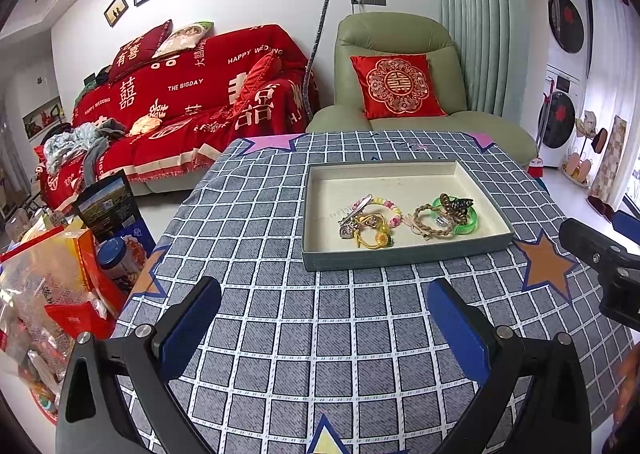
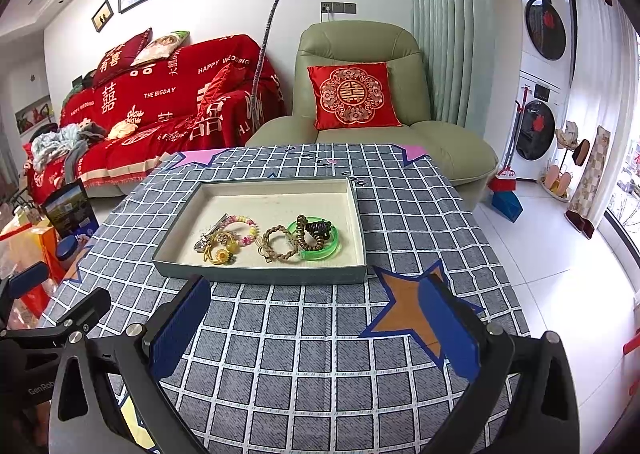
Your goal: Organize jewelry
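The jewelry overlaps in two small heaps, so single pieces are hard to separate; the silver clip [image 1: 352,209] lies partly over the pastel bead bracelet [image 1: 386,209], and the charm under it is too small to make out. The right gripper's far end is cut off at the right edge of the left wrist view.

A shallow grey tray [image 1: 320,189] with a cream lining sits on the checked tablecloth [image 1: 320,334], toward the far half of the table. All the pieces lie in its near half. On the left: the clip, the bead bracelet and a yellow hair tie [image 2: 218,252] with a flower. On the right: a braided brown bracelet [image 2: 282,242], touching a green bangle [image 2: 326,248] that has a dark claw clip [image 2: 318,230] resting on it.

The red sofa cover [image 1: 192,93] reads "HAPPY WEDDING" and "THE BIGDAY".

The left gripper [image 1: 324,328] hovers over bare cloth near the tray, fingers wide apart, holding nothing. The right gripper [image 2: 316,330] does likewise, fingers spread, just short of the tray's near wall.
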